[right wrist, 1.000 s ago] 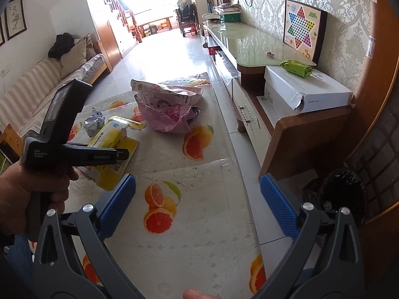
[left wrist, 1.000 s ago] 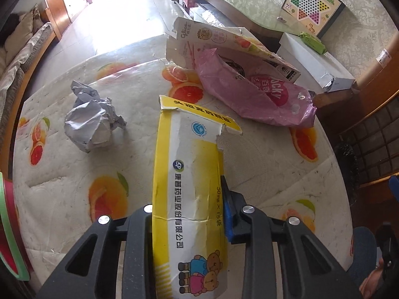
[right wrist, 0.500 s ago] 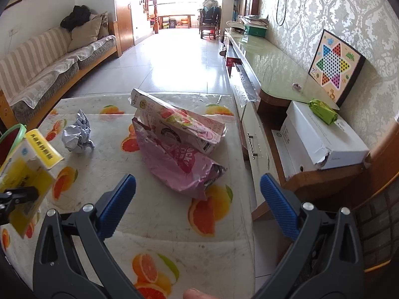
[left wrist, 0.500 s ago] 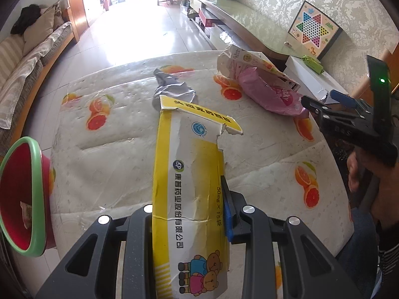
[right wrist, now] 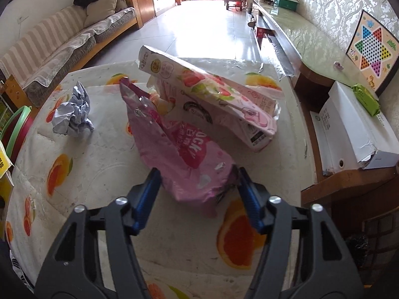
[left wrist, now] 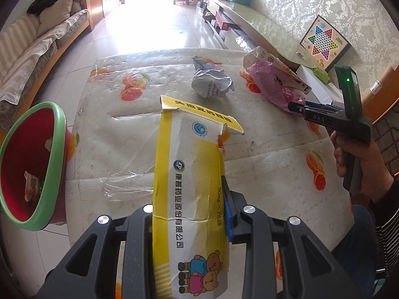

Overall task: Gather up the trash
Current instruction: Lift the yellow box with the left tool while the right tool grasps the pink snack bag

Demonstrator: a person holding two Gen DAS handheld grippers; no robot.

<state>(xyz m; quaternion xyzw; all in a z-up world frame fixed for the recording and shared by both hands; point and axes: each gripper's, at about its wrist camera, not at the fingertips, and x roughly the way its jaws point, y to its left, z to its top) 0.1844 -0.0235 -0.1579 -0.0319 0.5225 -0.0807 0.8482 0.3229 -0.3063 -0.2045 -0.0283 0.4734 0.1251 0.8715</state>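
- Trash: four pieces are in view. A yellow carton [left wrist: 189, 186] is in the left claw [left wrist: 189, 214]; a pink snack bag [right wrist: 184, 154], a printed snack box [right wrist: 212, 102] and a crumpled paper ball [right wrist: 72, 117] lie on the tabletop [right wrist: 99, 174].
- Left claw: clamped together on the flattened yellow carton, which stands lengthwise between the pads and projects forward over the tabletop. The grip near the carton's lower half probably keeps the torn top flap free of the claw.
- Bin [left wrist: 52, 164]: a red container with a green rim, beside the tabletop's edge at the left of the left-wrist view. A scrap already lies inside. Its place off the edge suggests a short carry for each piece.
- Right claw [right wrist: 197, 196]: its jaws are closing, with the near end of the pink snack bag between them. The blue pads flank the bag's crumpled edge; whether they press it yet cannot be told with certainty.
- Pink snack bag: lies partly under the printed snack box, which leans across its far end. Taking the bag by its free near end likely avoids dragging the box.
- Crumpled paper ball: sits apart from both claws, toward the bin side of the tabletop, untouched.
- Person's hand [left wrist: 354, 159]: wraps the right claw's handle, seen at the right of the left-wrist view.
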